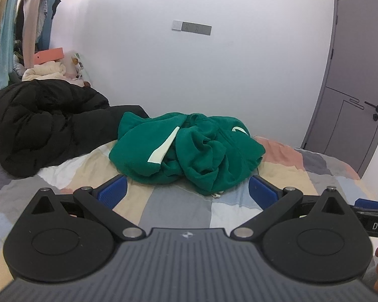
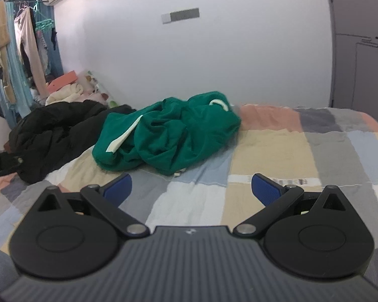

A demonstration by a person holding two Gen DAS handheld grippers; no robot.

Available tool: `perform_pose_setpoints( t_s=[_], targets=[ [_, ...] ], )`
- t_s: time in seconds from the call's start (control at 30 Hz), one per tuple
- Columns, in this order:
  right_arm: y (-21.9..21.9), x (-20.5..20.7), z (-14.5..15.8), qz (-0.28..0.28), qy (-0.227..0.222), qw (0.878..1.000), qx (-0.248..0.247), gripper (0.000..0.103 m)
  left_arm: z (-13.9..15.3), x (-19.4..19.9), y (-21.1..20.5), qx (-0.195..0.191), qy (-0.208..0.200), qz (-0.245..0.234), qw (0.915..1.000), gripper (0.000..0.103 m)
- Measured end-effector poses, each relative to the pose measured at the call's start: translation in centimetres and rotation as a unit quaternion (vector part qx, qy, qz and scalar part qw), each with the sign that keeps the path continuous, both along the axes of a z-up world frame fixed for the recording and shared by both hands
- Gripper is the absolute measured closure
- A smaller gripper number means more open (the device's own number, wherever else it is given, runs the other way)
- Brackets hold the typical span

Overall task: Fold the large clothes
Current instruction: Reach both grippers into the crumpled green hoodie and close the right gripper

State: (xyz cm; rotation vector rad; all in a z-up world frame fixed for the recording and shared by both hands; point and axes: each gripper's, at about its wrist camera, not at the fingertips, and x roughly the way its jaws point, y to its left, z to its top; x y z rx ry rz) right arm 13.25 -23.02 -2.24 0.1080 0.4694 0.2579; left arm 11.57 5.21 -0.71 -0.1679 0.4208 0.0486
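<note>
A crumpled green hoodie (image 1: 189, 148) with white trim lies in a heap on the patchwork bedspread (image 1: 179, 209). It also shows in the right wrist view (image 2: 168, 136). My left gripper (image 1: 187, 188) is open and empty, low over the bed just in front of the hoodie. My right gripper (image 2: 191, 188) is open and empty, a little in front and to the right of the hoodie. The right gripper's edge shows at the far right of the left wrist view (image 1: 373, 211). The left gripper's edge shows at the left of the right wrist view (image 2: 2, 166).
A black puffer jacket (image 1: 45, 125) lies bunched on the bed left of the hoodie, also in the right wrist view (image 2: 55, 133). Hanging clothes (image 1: 20, 20) and a pile of items fill the far left. A white wall is behind; a grey door (image 1: 352, 88) stands at right.
</note>
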Motion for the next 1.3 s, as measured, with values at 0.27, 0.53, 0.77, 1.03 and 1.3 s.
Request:
perform_pose_setpoints(
  t_s=[0.27, 0.53, 0.77, 1.03, 1.3],
  targets=[
    [2.3, 5.1, -0.2, -0.002, 0.011, 1.000, 0.007, 0.000, -1.1, 6.7, 2.3, 0.007, 0.004, -0.009, 0.9999, 0.000],
    [5.1, 12.5, -2.1, 0.033, 0.055, 0.996, 0.063, 0.000, -5.0, 14.1, 6.4, -0.010, 0.027, 0.004, 0.9996, 0.000],
    [9.4, 18.6, -5.2, 0.063, 0.057, 0.994, 0.067, 0.000, -10.7, 18.1, 9.8, -0.028, 0.029, 0.013, 0.9991, 0.000],
    [13.8, 25.0, -11.2, 0.091, 0.050, 0.993, 0.061, 0.001, -17.4, 22.4, 13.2, -0.103, 0.073, 0.016, 0.9919, 0.000],
    [17.2, 26.5, -14.8, 0.120, 0.021, 0.991, -0.052, 0.037, -19.7, 24.1, 13.2, -0.108, 0.077, 0.009, 0.9911, 0.000]
  ],
)
